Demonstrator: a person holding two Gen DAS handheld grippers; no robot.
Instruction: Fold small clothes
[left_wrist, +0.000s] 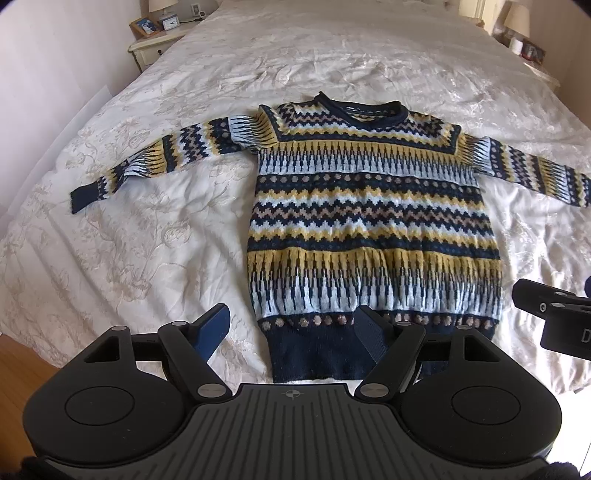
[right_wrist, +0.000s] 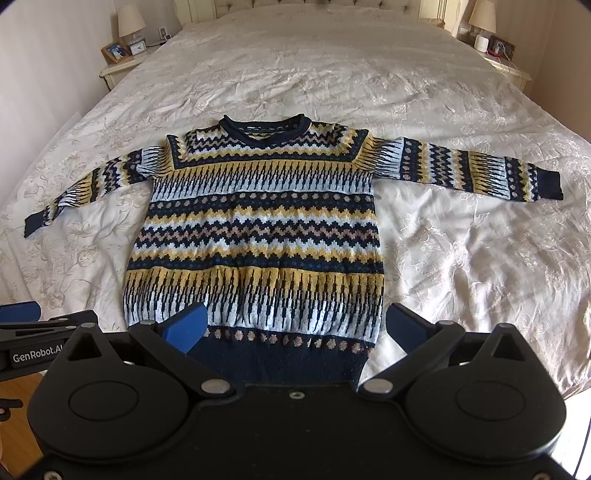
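Across a wide bed (right_wrist: 424, 92) covered by a cream, floral-embossed bedspread (left_wrist: 129, 236), a patterned sweater (right_wrist: 255, 236) lies flat and face up, neck towards the headboard and navy hem at the near edge. Its bands run in navy, mustard, pale blue and tan zigzags and dots. Both sleeves are spread out sideways: the one on the picture's left angles down a little, its navy cuff (right_wrist: 33, 225) resting on the cover, while the other stretches nearly straight to a navy cuff (right_wrist: 550, 184). The bedspread is creased all over, with soft daylight falling across it.

At the head of the bed a tufted headboard (right_wrist: 317, 7) shows in the right wrist view. A pale bedside table (left_wrist: 155, 44) stands at each side, each with a cream-shaded lamp (right_wrist: 131, 22); the left one also bears a framed photo (right_wrist: 115, 51) and a small clock (right_wrist: 138, 47). A strip of wooden floor (left_wrist: 26, 354) shows at the near left corner.

The left gripper (left_wrist: 291, 328) hovers over the hem's left corner, its blue fingers wide apart and holding nothing. The right gripper (right_wrist: 295, 325) hovers over the hem's right part, fingers likewise spread with only the knit below them.
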